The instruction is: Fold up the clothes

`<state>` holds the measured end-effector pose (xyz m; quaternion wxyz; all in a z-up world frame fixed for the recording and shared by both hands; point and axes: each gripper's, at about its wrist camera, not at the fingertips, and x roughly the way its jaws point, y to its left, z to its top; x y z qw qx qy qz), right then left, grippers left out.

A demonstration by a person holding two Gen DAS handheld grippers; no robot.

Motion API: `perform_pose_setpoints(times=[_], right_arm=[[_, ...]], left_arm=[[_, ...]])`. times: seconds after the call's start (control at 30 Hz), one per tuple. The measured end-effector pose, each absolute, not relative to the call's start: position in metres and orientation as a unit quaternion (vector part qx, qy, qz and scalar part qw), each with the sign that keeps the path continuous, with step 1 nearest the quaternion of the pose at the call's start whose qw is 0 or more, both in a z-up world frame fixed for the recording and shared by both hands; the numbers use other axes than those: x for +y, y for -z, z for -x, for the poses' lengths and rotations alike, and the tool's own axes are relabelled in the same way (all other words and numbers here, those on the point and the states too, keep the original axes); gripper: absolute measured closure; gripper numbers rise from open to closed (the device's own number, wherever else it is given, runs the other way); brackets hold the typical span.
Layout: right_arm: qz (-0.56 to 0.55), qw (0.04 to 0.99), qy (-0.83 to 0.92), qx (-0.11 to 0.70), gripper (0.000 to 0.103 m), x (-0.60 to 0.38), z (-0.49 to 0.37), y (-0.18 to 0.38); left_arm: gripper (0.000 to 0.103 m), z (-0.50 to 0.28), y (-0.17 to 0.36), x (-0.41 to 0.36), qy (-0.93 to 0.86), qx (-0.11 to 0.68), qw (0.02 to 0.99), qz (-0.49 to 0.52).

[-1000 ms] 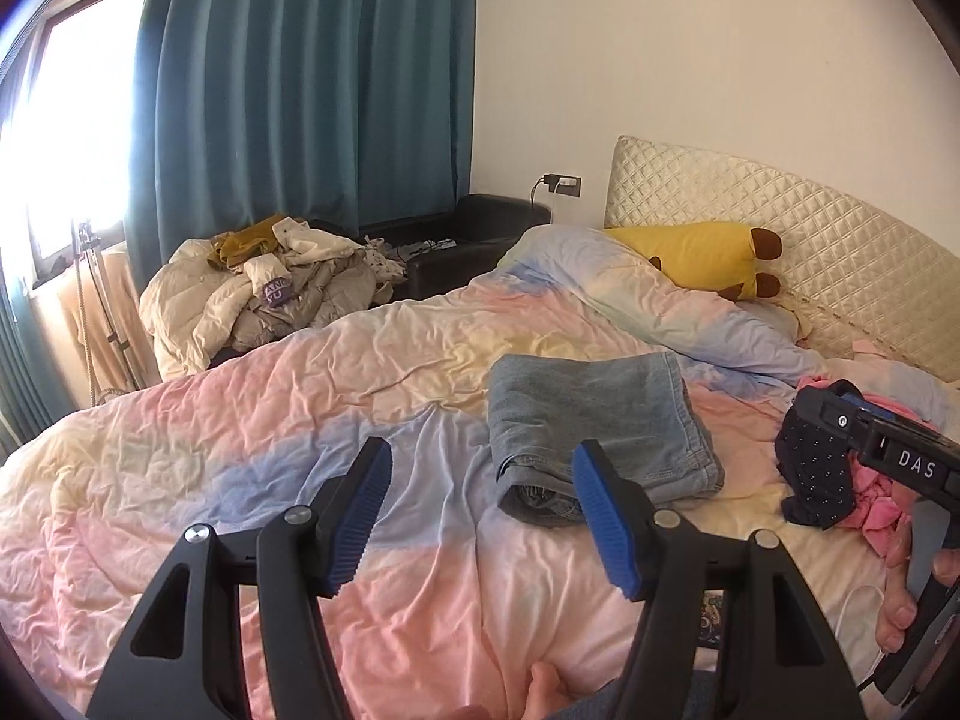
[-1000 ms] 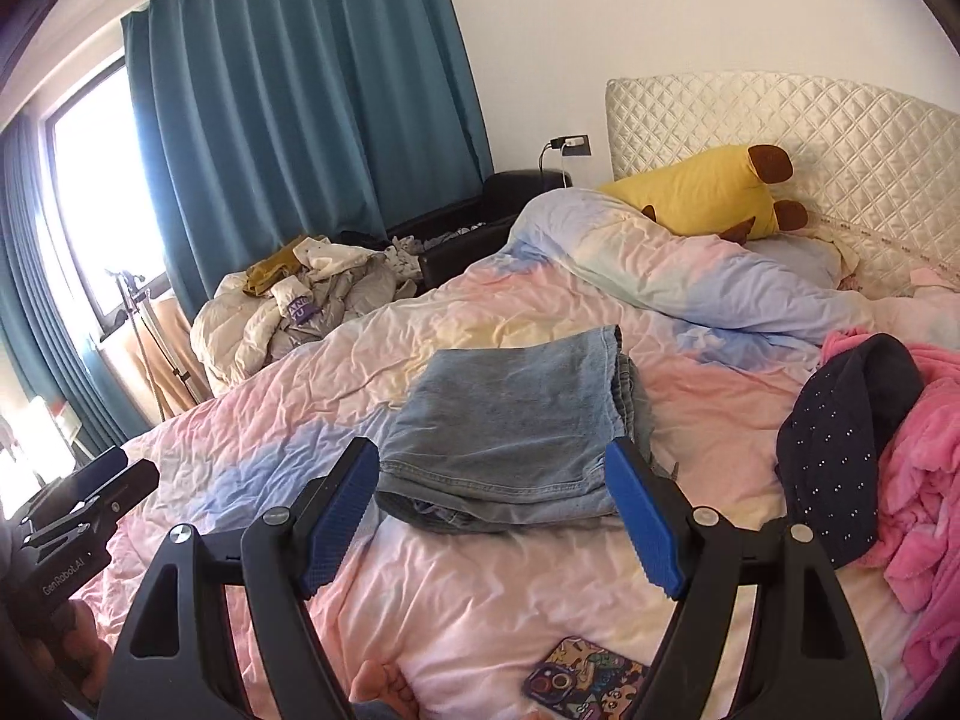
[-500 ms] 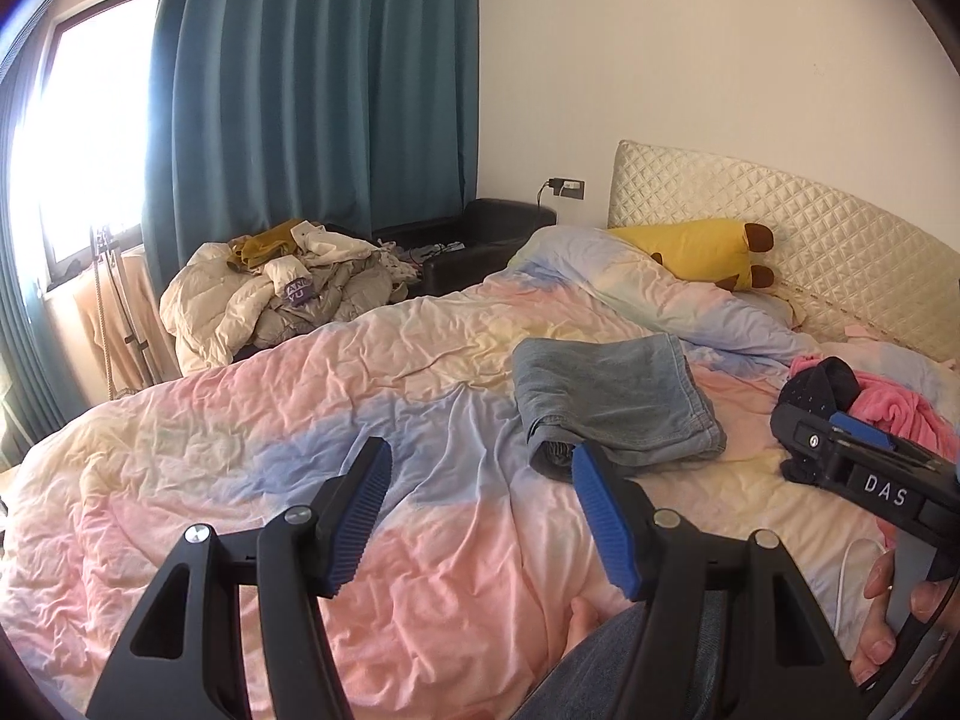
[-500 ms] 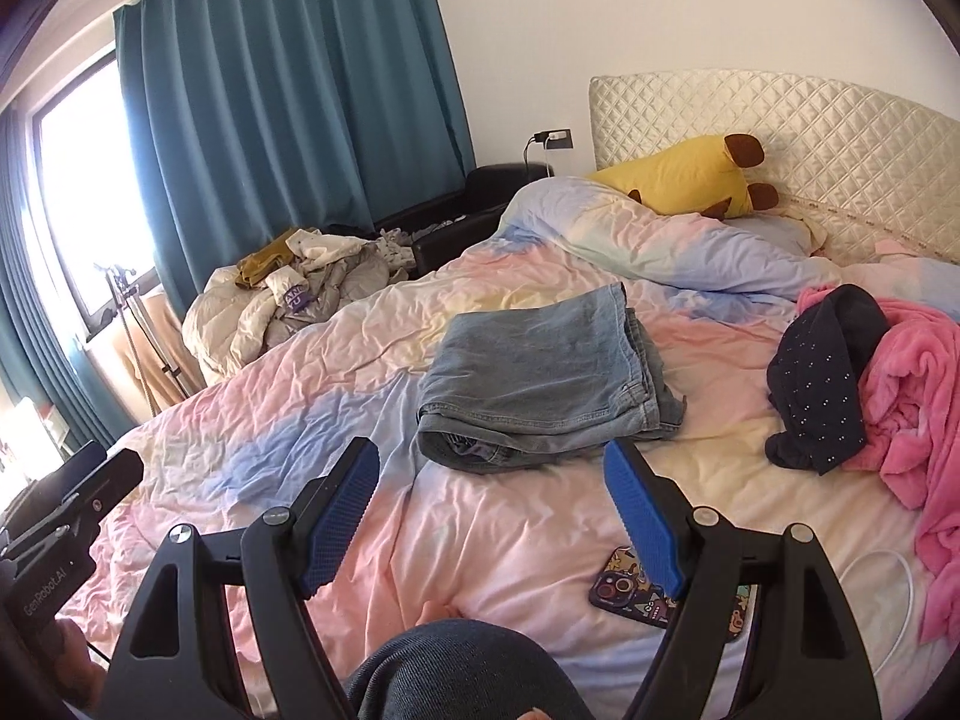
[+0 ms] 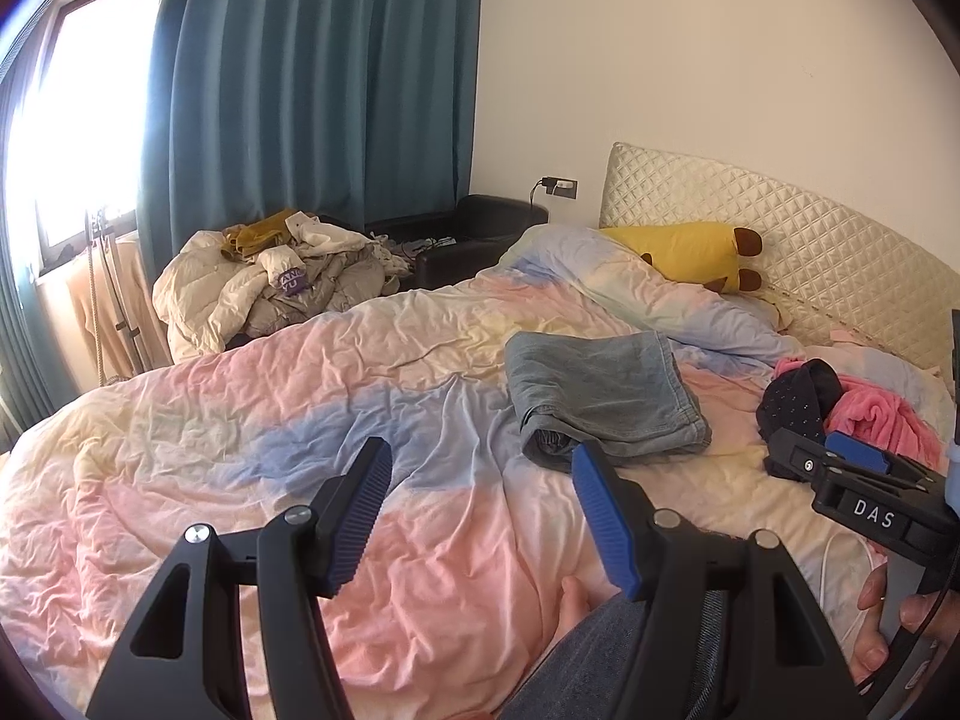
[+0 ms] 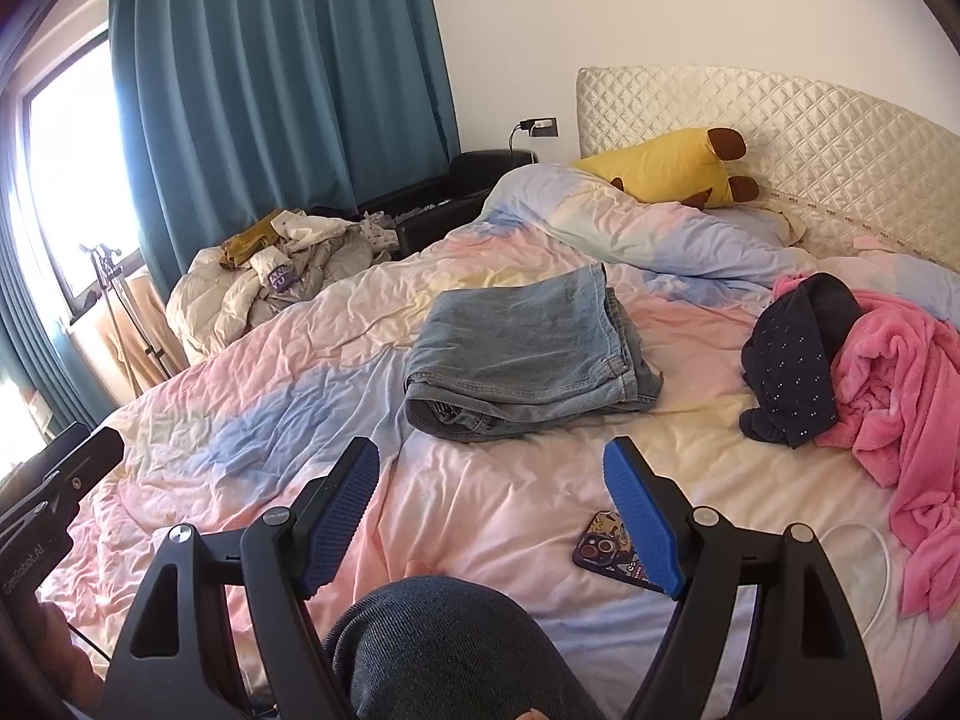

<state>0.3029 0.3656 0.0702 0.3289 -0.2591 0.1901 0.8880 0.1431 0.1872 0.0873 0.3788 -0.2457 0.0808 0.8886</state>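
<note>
2 grippers, left gripper (image 5: 480, 504) and right gripper (image 6: 492, 498), hover with jaws apart and empty above a bed (image 6: 492, 516), short of folded jeans (image 6: 528, 348).

**Folded jeans on the bed**

The left gripper (image 5: 480, 504) hung over the duvet (image 5: 240, 420) with its jaws apart and empty. Folded jeans (image 5: 606, 396) lay ahead, near a dark top (image 5: 795, 408) and pink garment (image 5: 882, 420). The right gripper (image 5: 864, 480) showed at the edge.

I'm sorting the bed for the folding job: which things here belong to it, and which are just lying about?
For the job:
folded grey-blue denim jeans
dark navy dotted garment
fluffy pink fleece garment

Lying about:
yellow plush toy
cartoon-cased phone
white cable
</note>
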Motion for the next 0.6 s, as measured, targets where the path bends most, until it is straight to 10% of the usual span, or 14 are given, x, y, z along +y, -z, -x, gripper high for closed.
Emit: perform_pose_setpoints(times=[0.6], right_arm=[[0.259, 0.331, -0.889, 0.181, 0.025, 0.3611, -0.2985, -0.0757]], left_arm=[[0.038, -0.1411, -0.0848, 0.1838, -0.892, 0.08, 0.371, 0.245]])
